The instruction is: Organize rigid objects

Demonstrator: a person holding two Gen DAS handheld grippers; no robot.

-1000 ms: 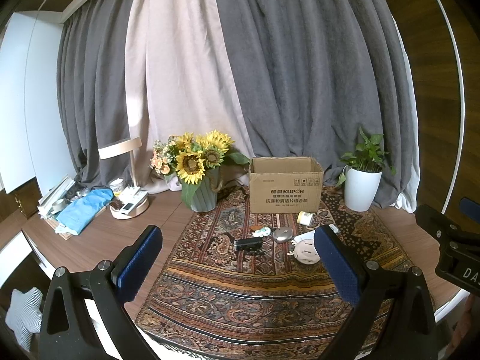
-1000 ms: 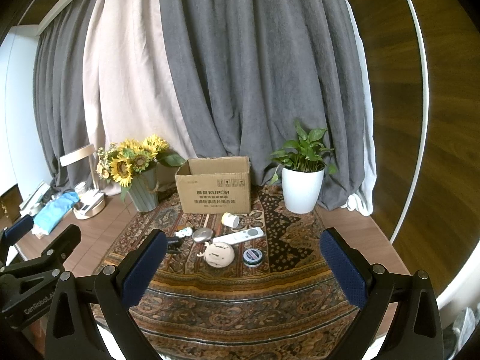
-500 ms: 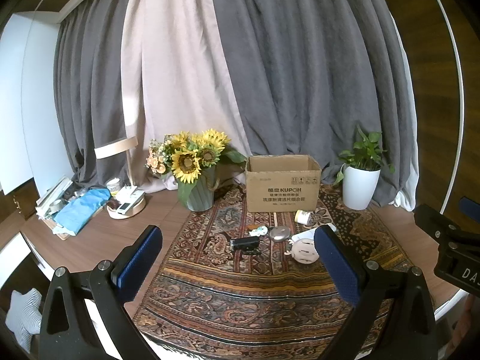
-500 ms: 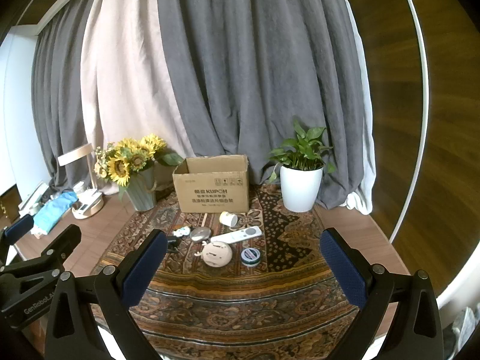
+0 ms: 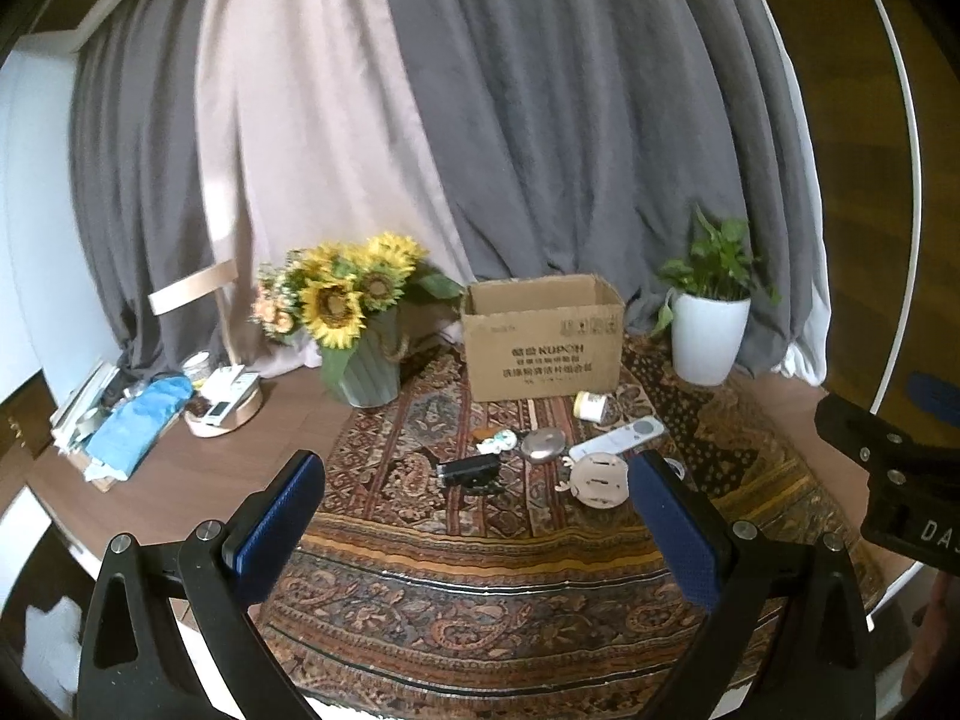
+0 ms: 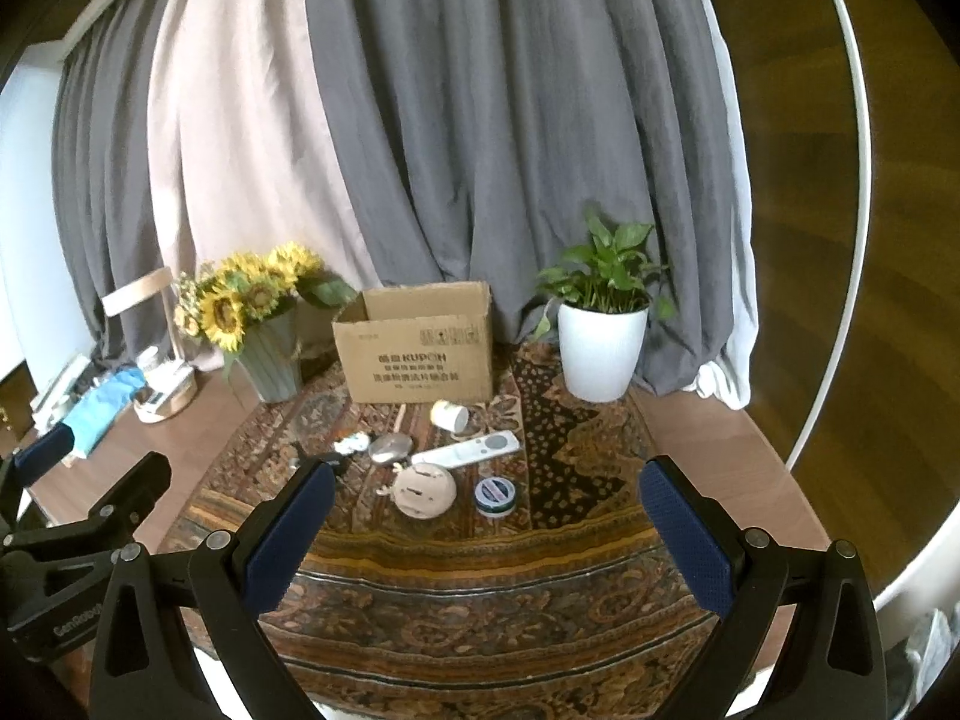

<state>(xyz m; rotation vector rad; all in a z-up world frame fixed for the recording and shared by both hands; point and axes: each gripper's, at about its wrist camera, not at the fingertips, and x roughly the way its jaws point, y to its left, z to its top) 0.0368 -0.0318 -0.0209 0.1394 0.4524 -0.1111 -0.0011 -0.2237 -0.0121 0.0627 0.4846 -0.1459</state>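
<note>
An open cardboard box (image 5: 543,336) (image 6: 420,345) stands at the back of a patterned rug. In front of it lie small objects: a white remote (image 6: 468,450) (image 5: 618,438), a round wooden disc (image 6: 423,489) (image 5: 597,474), a small round tin (image 6: 495,492), a shiny metal piece (image 6: 389,449) (image 5: 542,443), a black device (image 5: 468,469), a small white jar (image 6: 450,415) (image 5: 590,405) and a small white toy (image 5: 498,439). My left gripper (image 5: 474,516) and right gripper (image 6: 486,522) are both open and empty, held above the rug's near half.
A sunflower vase (image 5: 360,360) stands left of the box, a potted plant (image 6: 603,342) to its right. A lamp base with clutter (image 5: 222,408) and a blue cloth (image 5: 138,420) sit at the table's left. Curtains hang behind.
Both grippers have moved slightly closer to the objects and tilted; the scene sits a little lower in view. Both stay open and empty.
</note>
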